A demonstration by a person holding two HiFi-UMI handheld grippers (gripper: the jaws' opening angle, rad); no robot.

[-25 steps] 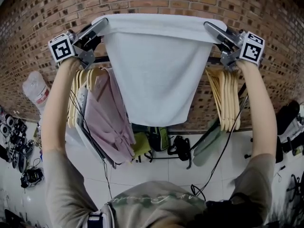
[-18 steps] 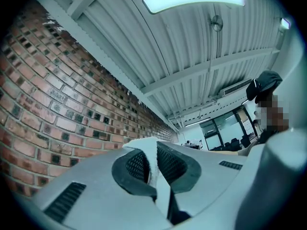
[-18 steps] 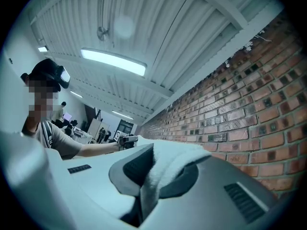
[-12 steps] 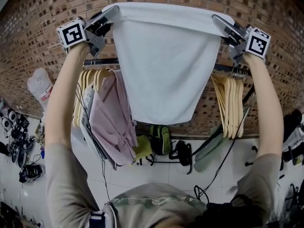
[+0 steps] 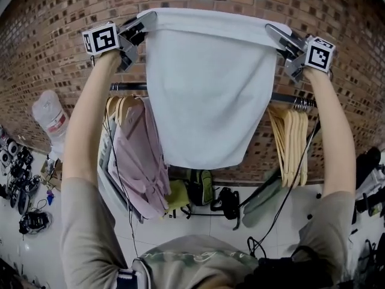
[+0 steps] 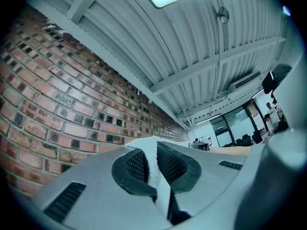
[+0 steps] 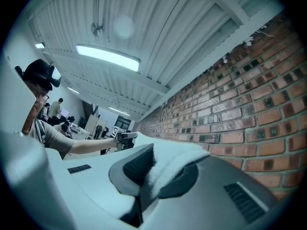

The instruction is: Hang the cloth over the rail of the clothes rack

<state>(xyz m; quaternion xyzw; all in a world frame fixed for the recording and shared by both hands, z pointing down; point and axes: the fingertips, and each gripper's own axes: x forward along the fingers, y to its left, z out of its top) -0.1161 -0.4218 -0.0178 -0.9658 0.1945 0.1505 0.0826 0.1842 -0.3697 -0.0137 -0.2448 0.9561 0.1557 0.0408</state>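
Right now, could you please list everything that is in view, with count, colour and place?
soft white cloth: one, white, top edge above the rail, hanging in front of it
dark metal rail: one, dark, behind the cloth
pale wooden hangers: two bunches, tan, on the rail, left and right
pink shirt: one, pink, hanging at left
brick wall: one, red-brown, behind the rack
green bag: one, green, on the floor below
left gripper: one, grey, shut on the cloth's left corner
right gripper: one, grey, shut on its right corner
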